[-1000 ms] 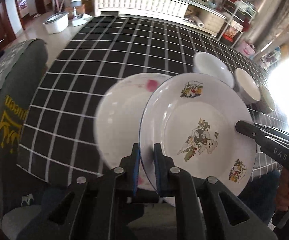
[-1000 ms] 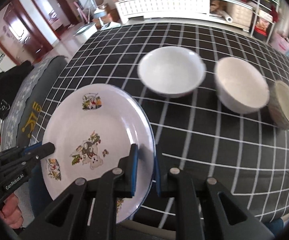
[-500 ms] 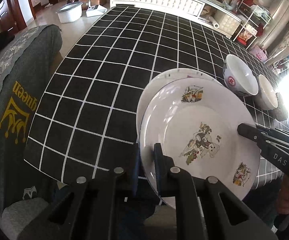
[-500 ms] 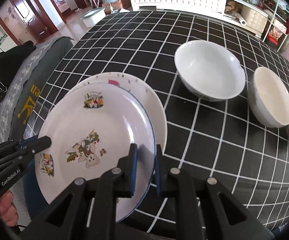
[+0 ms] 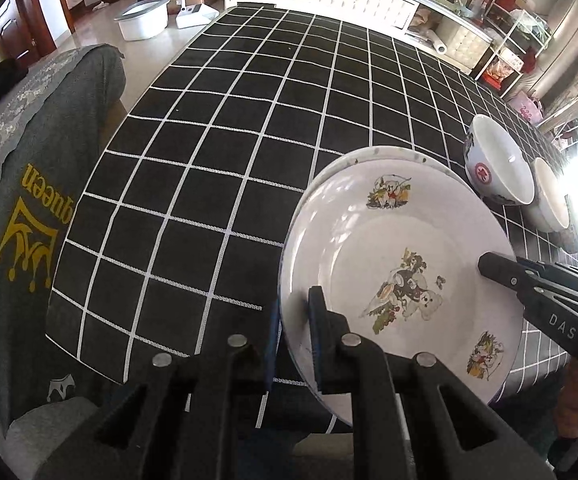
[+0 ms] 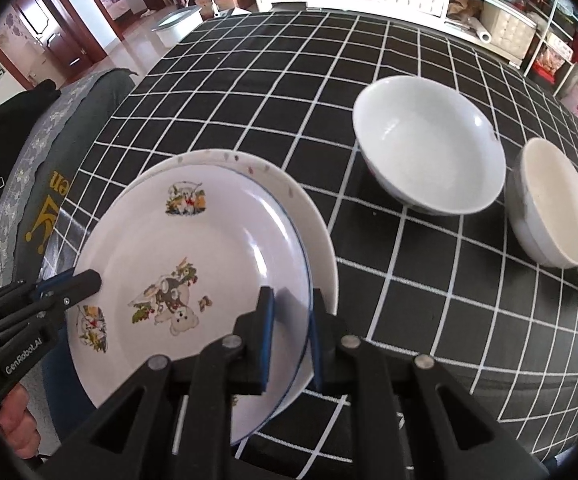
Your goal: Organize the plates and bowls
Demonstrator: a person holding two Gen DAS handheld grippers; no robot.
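Plates are stacking: both tools, left tool [image 5: 293, 336] and right tool [image 6: 291, 332], clenched on the cartoon plate [image 6: 193, 264], are now settling it over the lower-centre plain plate [image 6: 317, 236].

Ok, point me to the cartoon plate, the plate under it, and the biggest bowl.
cartoon plate [image 6: 193, 240], right wrist view, bare centre of its face.
plate underneath [image 6: 313, 216], right wrist view, exposed right rim.
biggest bowl [image 6: 429, 140], right wrist view, inside of the basin.

Bright daylight blows out my left view's right edge; plate [image 5: 369, 240] shows glare streaks, fisheye bends edges, black vignette corners, focus sharp.
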